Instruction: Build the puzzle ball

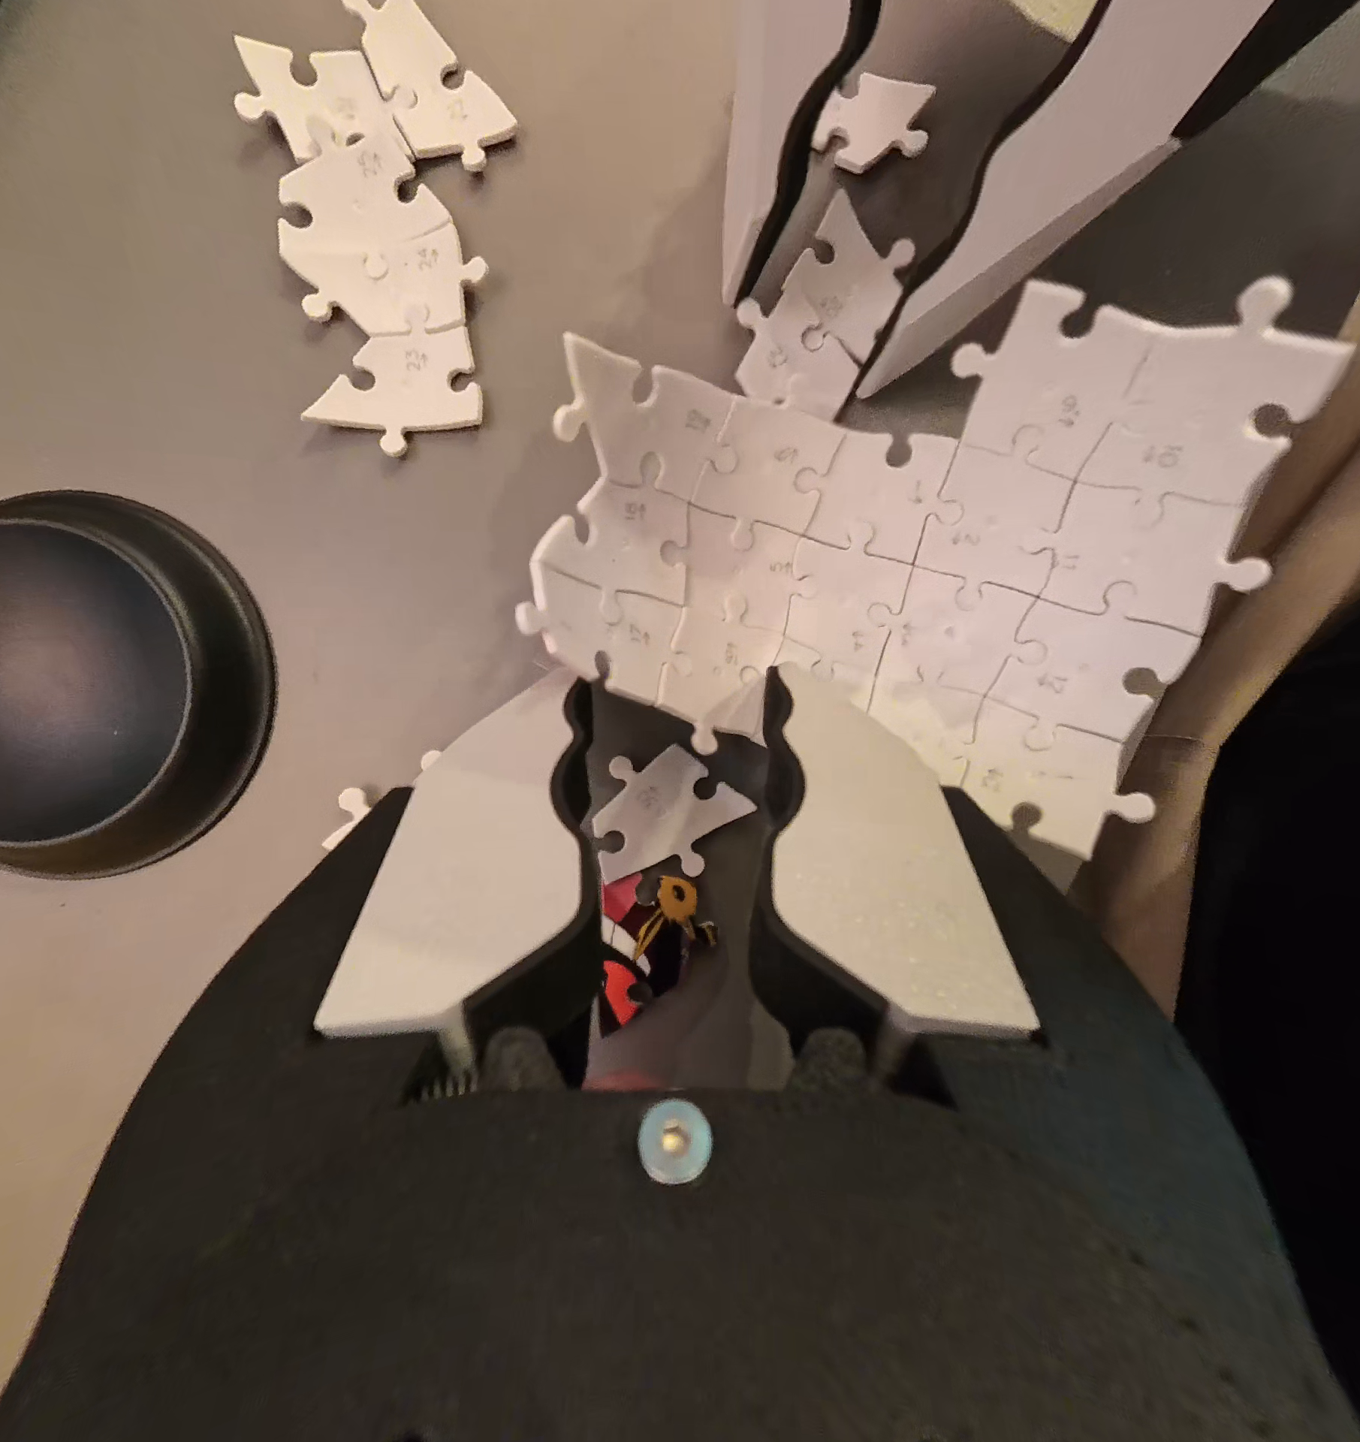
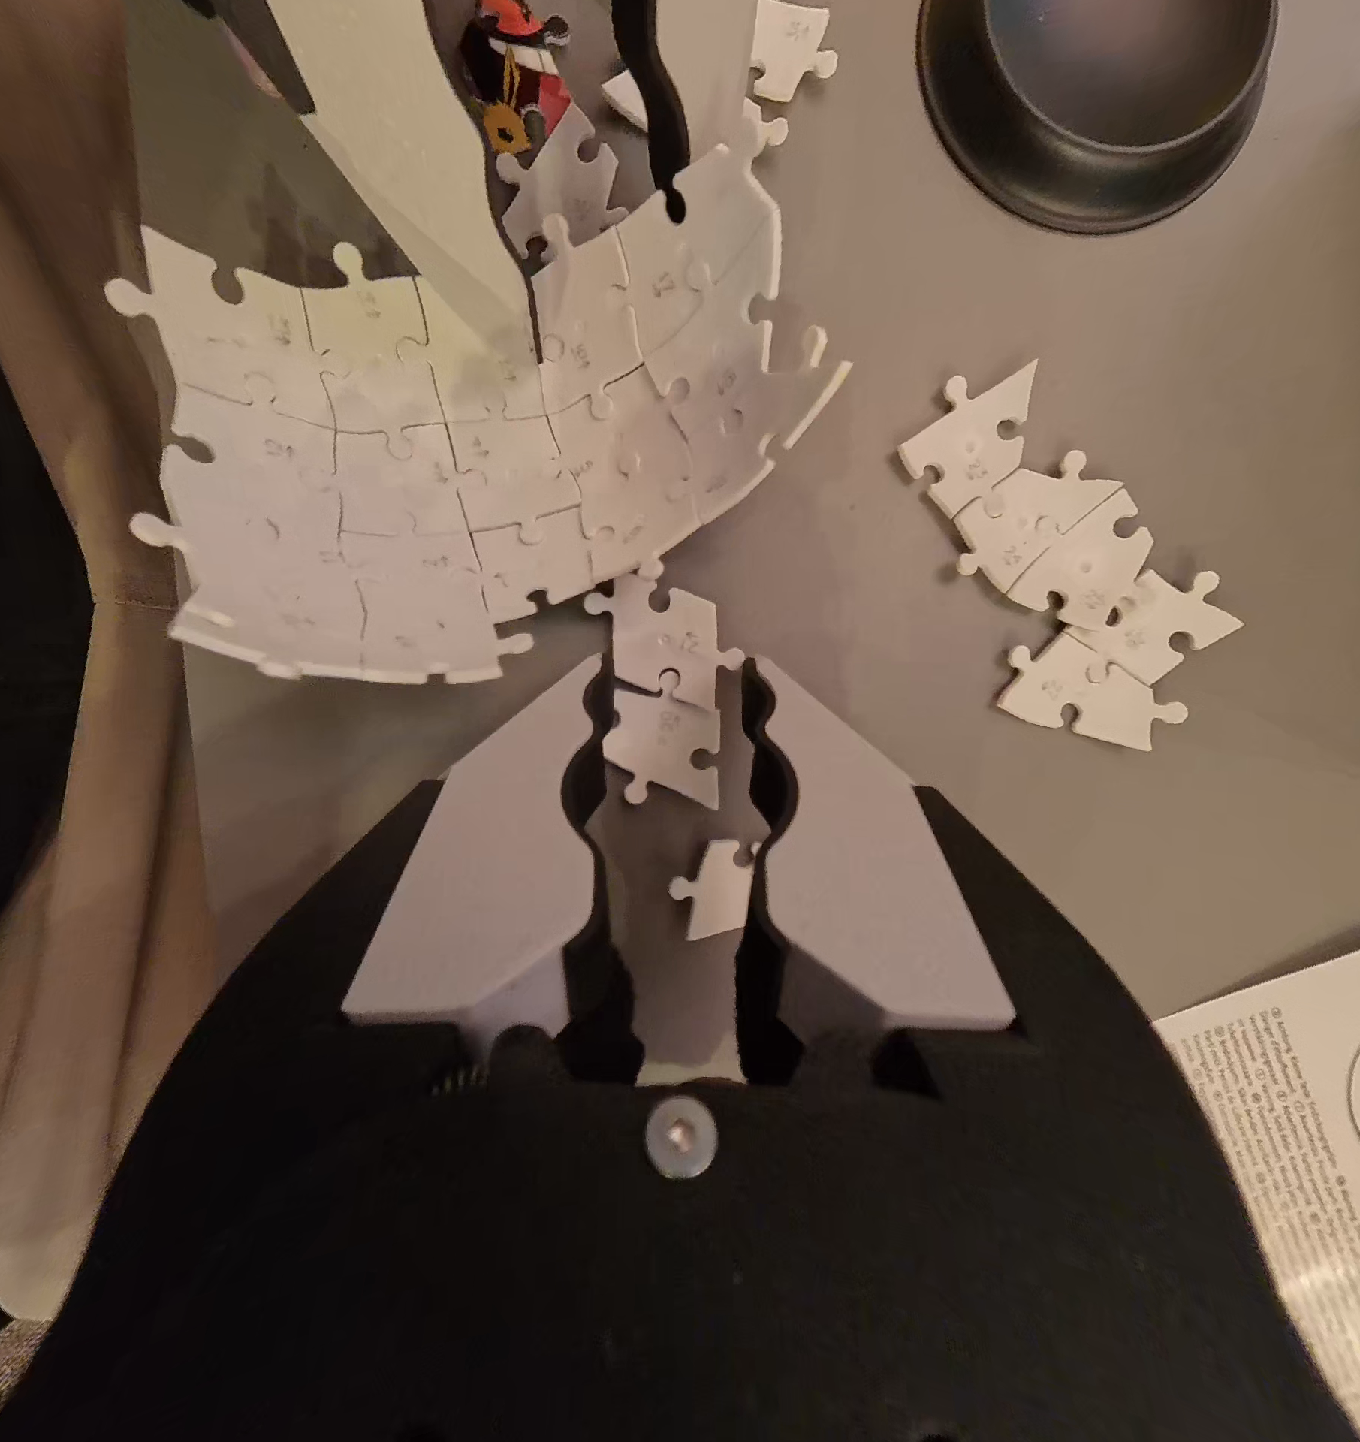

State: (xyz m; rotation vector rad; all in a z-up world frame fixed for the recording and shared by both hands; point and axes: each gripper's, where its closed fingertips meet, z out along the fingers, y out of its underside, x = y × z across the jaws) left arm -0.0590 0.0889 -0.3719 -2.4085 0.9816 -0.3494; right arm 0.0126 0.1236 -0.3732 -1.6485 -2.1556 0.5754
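A large curved section of joined white puzzle pieces (image 1: 895, 562) lies backside up at the grey table's edge; it also shows in the right wrist view (image 2: 396, 484). My left gripper (image 1: 676, 687) is open, its tips resting on the section's near edge. Below its jaws lie a loose white piece (image 1: 661, 811) and a coloured piece (image 1: 653, 944). My right gripper (image 2: 672, 663) is shut on two joined white pieces (image 2: 665, 694), whose far end meets the section's rim. From the left wrist view it (image 1: 801, 339) comes in from the top.
A black round bowl (image 1: 76, 679) stands on the table, top right in the right wrist view (image 2: 1098, 101). A strip of joined pieces (image 2: 1067, 562) lies right of my right gripper. One loose piece (image 2: 719, 889) lies under it. A printed sheet (image 2: 1285, 1131) and brown fabric (image 2: 37, 624) flank the table. About 9 cm separates my left fingertips from my right.
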